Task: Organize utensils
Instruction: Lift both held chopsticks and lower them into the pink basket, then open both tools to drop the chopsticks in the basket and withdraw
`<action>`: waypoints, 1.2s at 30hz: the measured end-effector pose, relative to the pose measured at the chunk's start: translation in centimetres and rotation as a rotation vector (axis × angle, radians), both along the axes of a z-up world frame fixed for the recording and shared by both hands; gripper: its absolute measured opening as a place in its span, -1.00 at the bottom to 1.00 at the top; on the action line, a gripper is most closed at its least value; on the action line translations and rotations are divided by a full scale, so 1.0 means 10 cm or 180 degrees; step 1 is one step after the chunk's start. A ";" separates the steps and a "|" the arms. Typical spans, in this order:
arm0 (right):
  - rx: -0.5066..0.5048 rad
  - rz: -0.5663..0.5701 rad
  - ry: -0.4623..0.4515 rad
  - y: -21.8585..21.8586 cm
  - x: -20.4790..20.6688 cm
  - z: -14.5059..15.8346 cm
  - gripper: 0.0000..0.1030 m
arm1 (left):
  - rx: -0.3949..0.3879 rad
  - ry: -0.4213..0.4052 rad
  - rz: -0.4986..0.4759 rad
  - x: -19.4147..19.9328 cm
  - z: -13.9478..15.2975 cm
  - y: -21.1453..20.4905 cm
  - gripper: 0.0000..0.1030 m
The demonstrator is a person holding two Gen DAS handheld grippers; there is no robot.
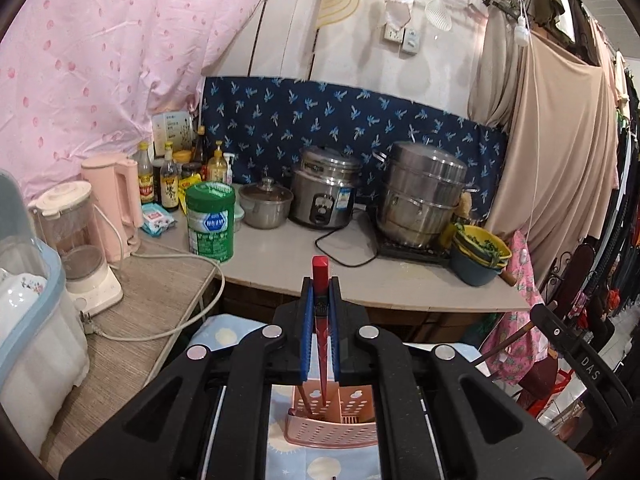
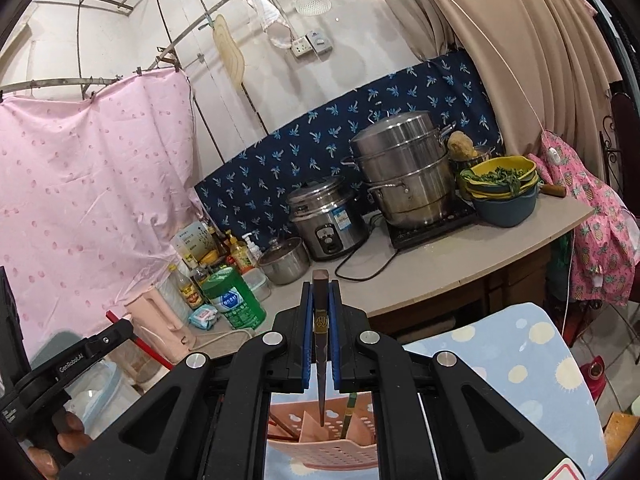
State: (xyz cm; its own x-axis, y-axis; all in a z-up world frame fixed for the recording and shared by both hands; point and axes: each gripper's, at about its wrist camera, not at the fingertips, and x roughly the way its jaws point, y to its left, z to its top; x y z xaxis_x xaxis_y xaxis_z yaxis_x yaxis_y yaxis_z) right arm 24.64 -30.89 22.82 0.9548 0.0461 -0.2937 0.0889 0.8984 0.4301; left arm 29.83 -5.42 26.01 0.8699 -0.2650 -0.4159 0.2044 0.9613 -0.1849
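Observation:
In the left wrist view, my left gripper [image 1: 321,285] is shut on a red chopstick [image 1: 320,304]. Its thick end sticks out forward and its tip hangs over the pink utensil holder [image 1: 332,430], where a brown chopstick [image 1: 305,400] stands in a compartment. In the right wrist view, my right gripper [image 2: 321,286] is shut on a dark brown chopstick [image 2: 321,332], tip down over the same pink utensil holder [image 2: 336,454]. Red chopsticks [image 2: 282,431] and a green-banded one [image 2: 349,412] lean inside it. Each gripper shows at the edge of the other's view.
The holder sits on a blue cloud-print cloth [image 2: 520,360]. Behind it a counter [image 1: 400,280] carries a rice cooker [image 1: 324,192], a steamer pot [image 1: 420,196], a green tin [image 1: 211,220], bottles, a pink kettle [image 1: 114,208], a blender [image 1: 76,240] and stacked bowls [image 1: 480,256].

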 end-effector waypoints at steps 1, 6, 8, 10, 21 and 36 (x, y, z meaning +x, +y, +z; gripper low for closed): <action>0.0001 0.0007 0.0063 -0.01 0.05 -0.08 -0.87 | -0.0004 0.0036 -0.0005 0.04 -0.06 -0.01 -0.87; -0.0004 0.0025 0.0276 -0.02 0.22 -0.37 -0.86 | -0.0006 0.0197 -0.0027 0.19 -0.27 -0.02 -0.86; 0.0001 0.0044 0.0325 -0.02 0.26 -0.44 -0.85 | 0.0008 0.0240 -0.0036 0.23 -0.35 -0.04 -0.86; -0.0027 0.0068 0.0363 0.01 0.29 -0.49 -0.85 | 0.0024 0.0275 -0.0028 0.24 -0.41 -0.05 -0.86; -0.0124 0.0099 0.0315 0.12 0.15 -0.48 -0.60 | 0.0029 0.0294 0.0058 0.19 -0.55 0.01 -0.33; -0.0423 0.0165 0.0393 0.41 -0.53 -0.61 -0.41 | 0.0311 0.0419 0.0076 -0.35 -0.76 0.10 -0.33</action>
